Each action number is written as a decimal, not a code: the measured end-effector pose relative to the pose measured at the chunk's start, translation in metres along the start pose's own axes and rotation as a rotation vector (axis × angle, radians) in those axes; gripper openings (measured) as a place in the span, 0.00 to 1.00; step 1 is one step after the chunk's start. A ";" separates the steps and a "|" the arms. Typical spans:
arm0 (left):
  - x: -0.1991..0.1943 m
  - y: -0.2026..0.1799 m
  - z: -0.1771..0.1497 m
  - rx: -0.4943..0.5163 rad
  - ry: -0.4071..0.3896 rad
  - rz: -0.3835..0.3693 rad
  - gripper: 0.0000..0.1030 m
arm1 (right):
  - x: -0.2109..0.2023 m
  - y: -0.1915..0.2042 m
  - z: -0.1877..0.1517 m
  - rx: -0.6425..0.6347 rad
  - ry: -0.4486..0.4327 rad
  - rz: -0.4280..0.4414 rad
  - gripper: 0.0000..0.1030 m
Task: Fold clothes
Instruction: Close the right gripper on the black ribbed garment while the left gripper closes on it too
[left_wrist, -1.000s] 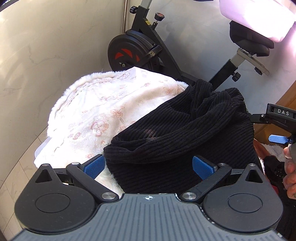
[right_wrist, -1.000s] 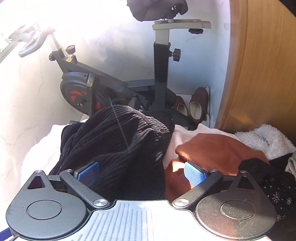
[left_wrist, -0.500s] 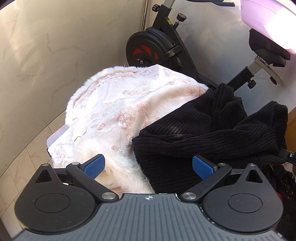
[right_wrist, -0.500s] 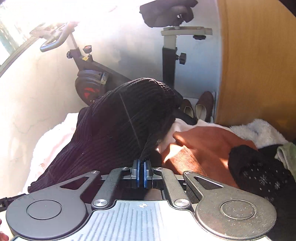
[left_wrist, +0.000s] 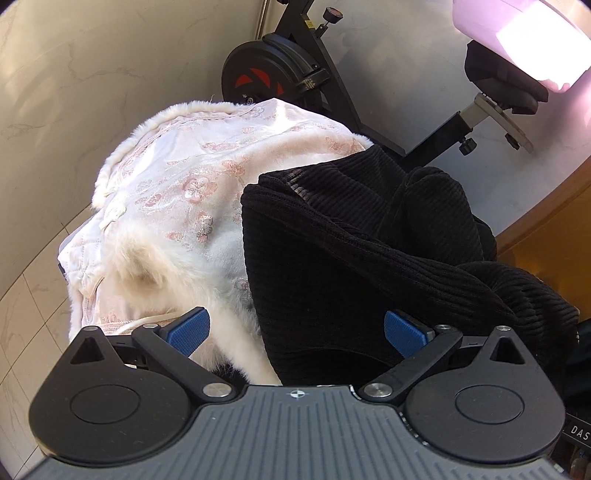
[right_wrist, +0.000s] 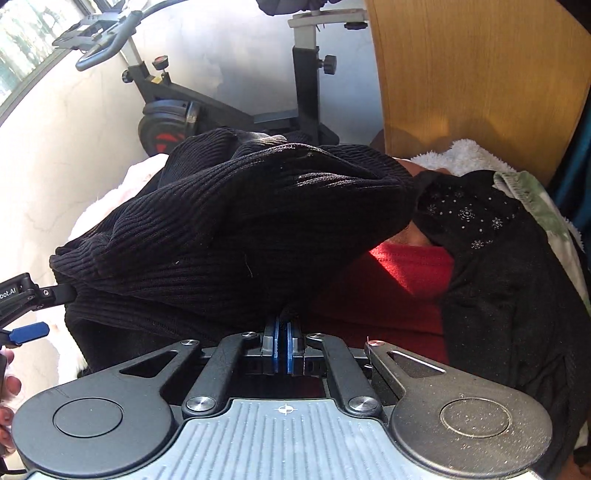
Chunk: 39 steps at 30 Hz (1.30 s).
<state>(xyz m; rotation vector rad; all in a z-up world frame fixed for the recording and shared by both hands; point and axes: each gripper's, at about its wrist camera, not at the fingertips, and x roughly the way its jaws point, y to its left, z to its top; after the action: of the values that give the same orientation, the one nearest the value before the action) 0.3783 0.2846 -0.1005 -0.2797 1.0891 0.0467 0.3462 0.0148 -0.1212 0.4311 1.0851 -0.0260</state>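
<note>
Marble-look wall and an exercise bike (left_wrist: 280, 74) stand behind the heap of clothes. At the left lies a cream floral fleece (left_wrist: 177, 192); the left gripper (left_wrist: 295, 332) hovers over its seam with the black ribbed sweater (left_wrist: 369, 240), fingers wide and holding nothing. Rightward, the right gripper (right_wrist: 282, 341) has its fingers pinched on the sweater's edge, lifting it above a red garment (right_wrist: 402, 266) and a black dotted one (right_wrist: 469, 214). Such a thin pinch could slip, or drag neighbouring clothes along.

Right gripper (right_wrist: 282, 345) pinched tight, blue pads together; left gripper (left_wrist: 295, 330) spread wide, level.
</note>
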 end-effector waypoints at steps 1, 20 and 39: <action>0.001 0.001 0.004 -0.019 -0.002 -0.003 1.00 | 0.000 -0.001 0.000 -0.002 0.000 0.000 0.03; 0.019 -0.005 0.027 -0.055 0.015 0.060 0.27 | -0.016 -0.015 0.011 0.075 -0.033 0.035 0.53; -0.061 -0.017 -0.035 0.064 -0.046 -0.115 0.08 | -0.010 -0.013 0.048 0.136 -0.067 0.024 0.13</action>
<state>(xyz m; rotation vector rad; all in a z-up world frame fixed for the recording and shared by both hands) 0.3231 0.2652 -0.0588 -0.2821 1.0252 -0.0839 0.3789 -0.0157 -0.0978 0.5618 1.0152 -0.0935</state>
